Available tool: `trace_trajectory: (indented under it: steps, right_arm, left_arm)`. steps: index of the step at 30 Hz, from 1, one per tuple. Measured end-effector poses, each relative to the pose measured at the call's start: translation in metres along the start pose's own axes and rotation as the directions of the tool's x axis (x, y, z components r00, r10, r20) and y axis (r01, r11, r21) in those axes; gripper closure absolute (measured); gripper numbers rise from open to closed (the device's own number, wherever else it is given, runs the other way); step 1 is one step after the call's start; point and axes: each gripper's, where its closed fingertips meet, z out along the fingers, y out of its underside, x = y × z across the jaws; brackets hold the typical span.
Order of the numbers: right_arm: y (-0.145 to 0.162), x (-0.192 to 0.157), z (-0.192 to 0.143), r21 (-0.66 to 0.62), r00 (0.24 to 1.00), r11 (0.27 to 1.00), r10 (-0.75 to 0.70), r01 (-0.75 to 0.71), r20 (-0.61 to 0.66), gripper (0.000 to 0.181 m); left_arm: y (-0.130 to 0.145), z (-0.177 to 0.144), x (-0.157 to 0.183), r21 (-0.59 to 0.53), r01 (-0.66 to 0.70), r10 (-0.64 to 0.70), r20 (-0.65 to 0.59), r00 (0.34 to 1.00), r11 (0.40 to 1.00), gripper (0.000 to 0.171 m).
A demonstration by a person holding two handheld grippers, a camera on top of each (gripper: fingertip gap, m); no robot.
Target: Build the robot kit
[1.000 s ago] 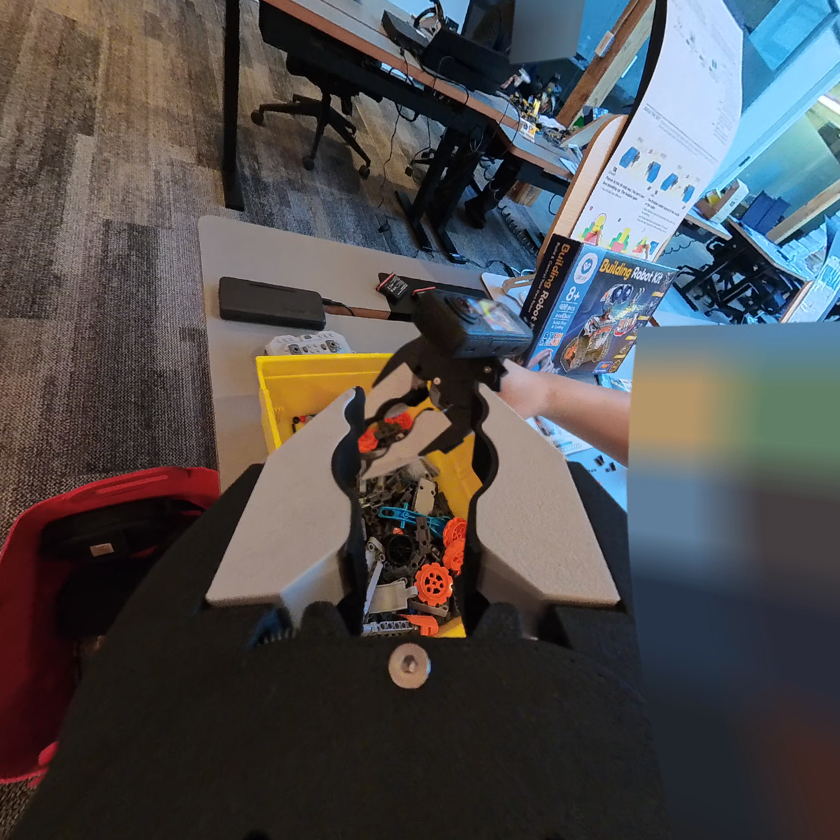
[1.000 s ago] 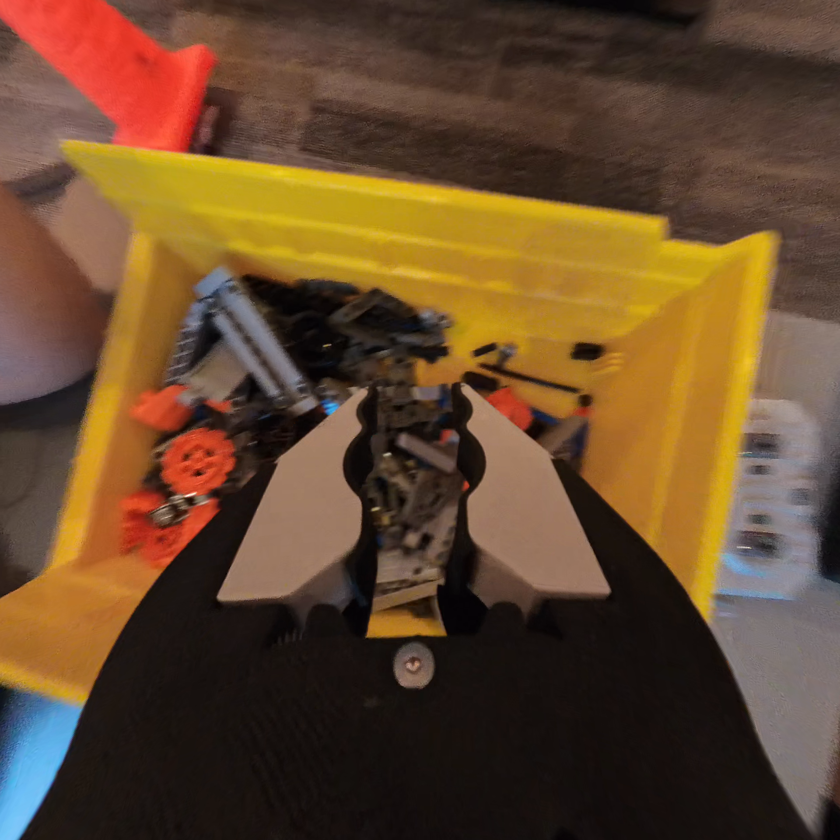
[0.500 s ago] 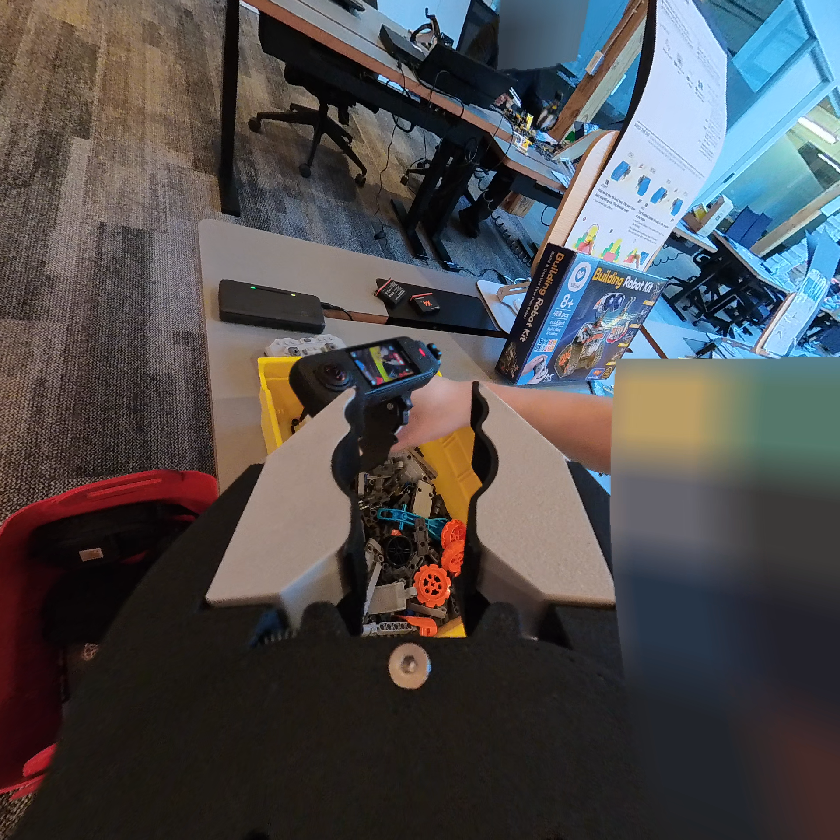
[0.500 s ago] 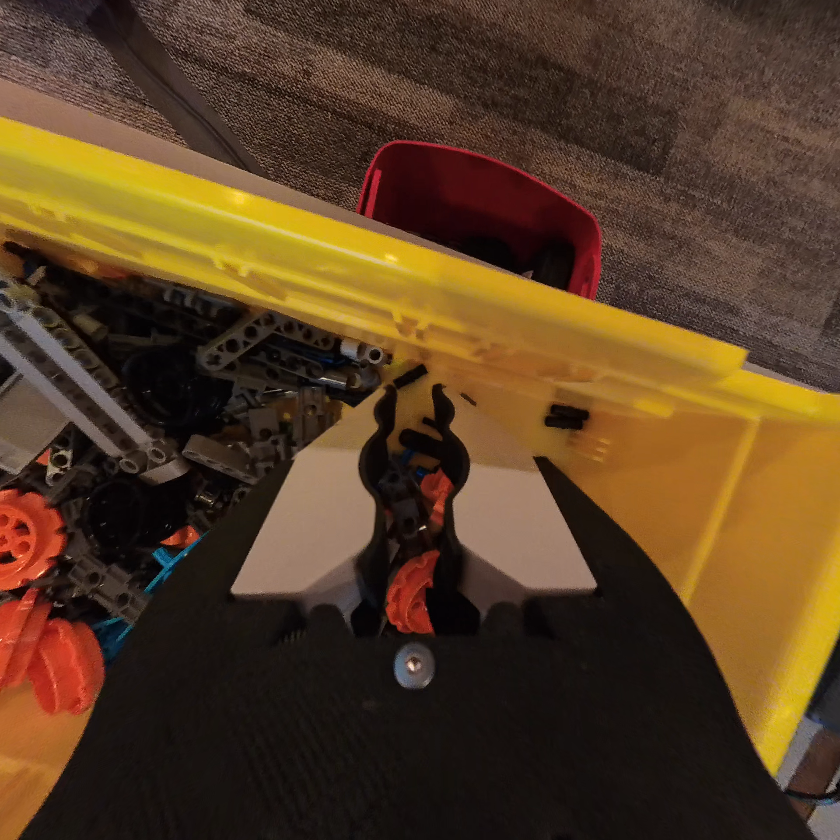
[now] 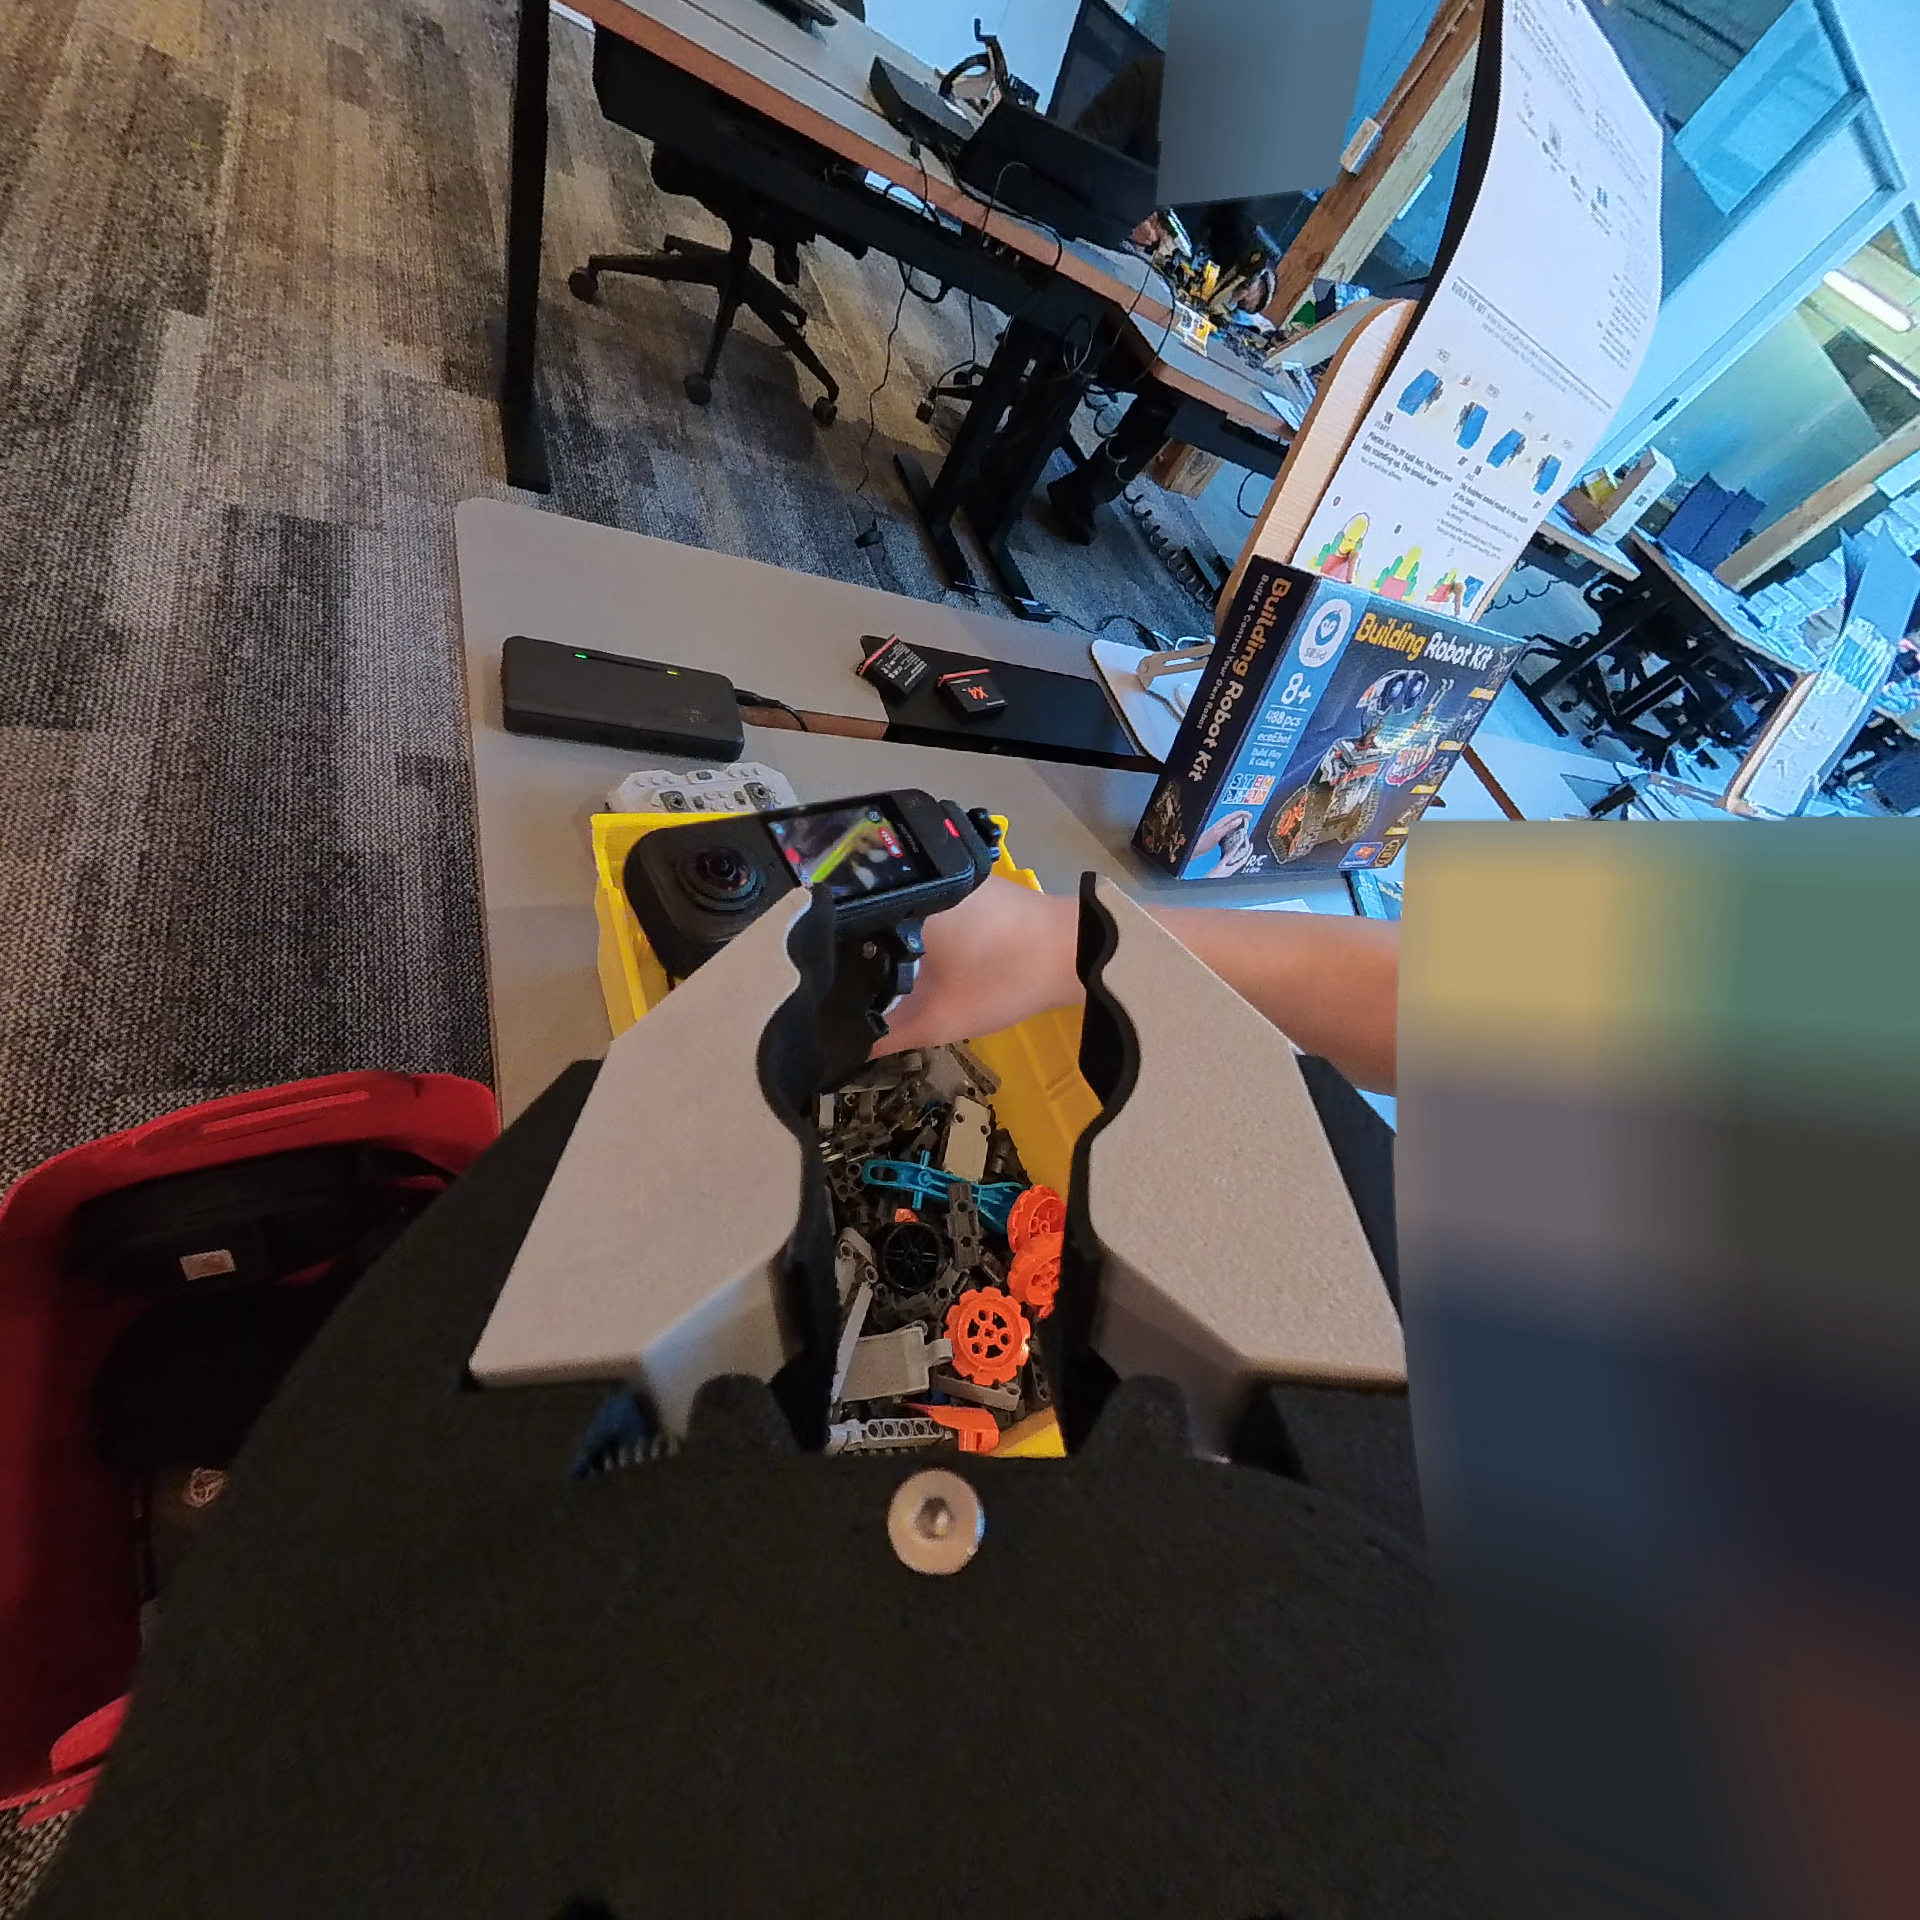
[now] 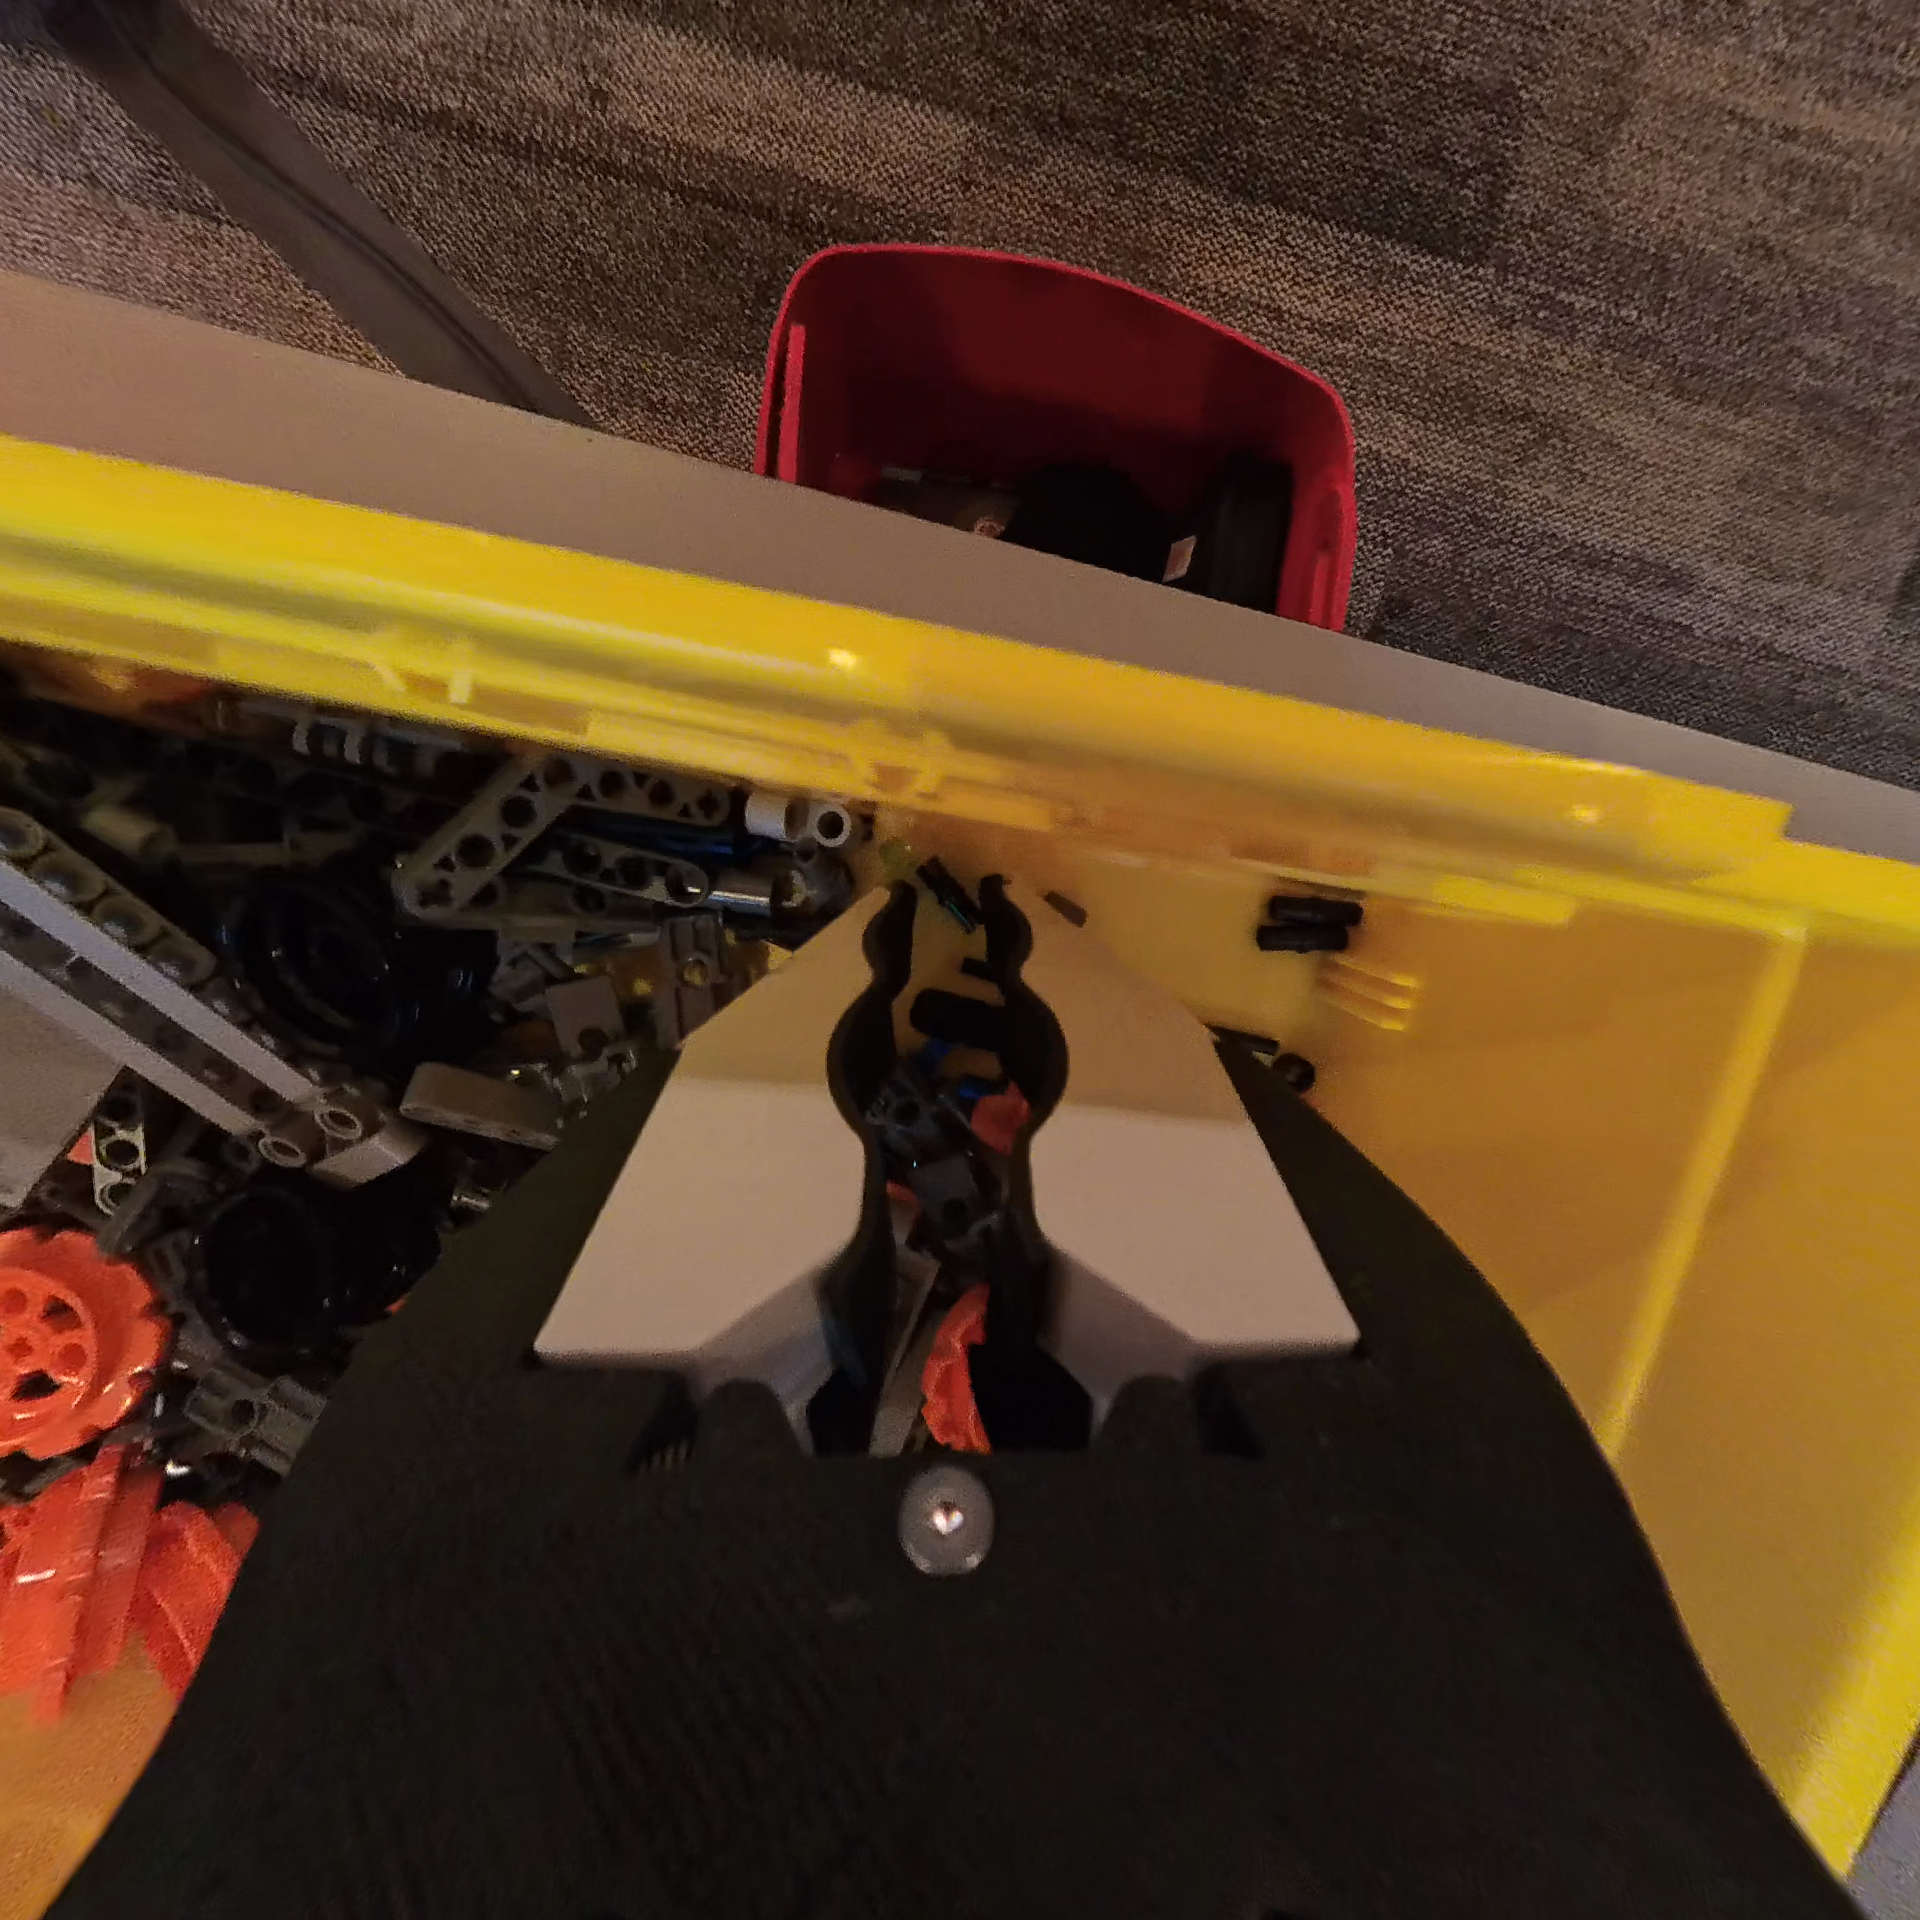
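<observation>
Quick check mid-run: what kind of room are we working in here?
Likely an office or maker lab: long desks with black monitors, a wheeled black office chair on grey carpet, and a yellow plastic bin of building-kit parts on a grey table.

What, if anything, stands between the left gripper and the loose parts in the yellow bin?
Nothing visible above the near orange gear, which shows inside the open left gripper. Farther along the yellow bin, a hand and a camera cover the parts.

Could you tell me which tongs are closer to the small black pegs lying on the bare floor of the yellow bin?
Right. The right tongs are down inside the yellow bin, tips at the black pegs. The left tongs hang above the bin, open.
</observation>
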Motion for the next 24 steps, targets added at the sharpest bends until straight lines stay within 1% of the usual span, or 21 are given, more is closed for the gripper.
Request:
trace_trajectory:
  steps: [2,5,12,15,17,20,22,24]
  right_arm:
    - [0.001,-0.002,-0.001,0.001,1.0,1.0,0.003,-0.003,0.023,0.165]
    - [0.004,0.003,-0.002,0.006,1.0,1.0,-0.018,0.018,0.005,0.165]
    - [0.003,0.004,-0.001,0.026,1.0,1.0,-0.014,0.014,0.018,0.169]
    - [0.004,0.005,-0.001,0.029,1.0,1.0,-0.007,0.007,0.021,0.177]
    - [0.005,0.002,-0.003,0.036,0.999,0.999,-0.005,0.003,0.033,0.178]
    - [-0.002,-0.001,-0.022,0.098,0.999,0.995,0.016,-0.02,0.036,0.179]
    - [-0.005,-0.004,-0.044,0.161,0.999,0.986,0.037,-0.042,0.033,0.179]
    - [0.0,-0.009,-0.07,0.197,0.998,0.979,0.06,-0.061,0.012,0.179]
  left_arm:
    - [0.0,-0.001,0.0,0.004,0.001,-0.001,0.0,1.0,1.0,0.128]
    - [-0.001,-0.001,0.0,0.008,0.002,-0.002,0.0,1.0,1.0,0.127]
    - [0.001,0.001,-0.001,-0.005,0.001,-0.001,0.003,1.0,1.0,0.127]
    - [0.0,0.001,-0.001,-0.003,0.003,-0.003,0.005,1.0,1.0,0.127]
    - [0.0,0.0,-0.002,-0.001,0.004,-0.004,0.006,1.0,1.0,0.127]
    - [0.0,0.0,-0.002,0.002,0.002,-0.002,0.006,1.0,1.0,0.127]
    - [-0.001,-0.001,-0.002,0.007,0.003,-0.004,0.008,1.0,1.0,0.127]
    - [0.0,-0.001,-0.005,0.005,0.008,-0.008,0.013,1.0,1.0,0.127]
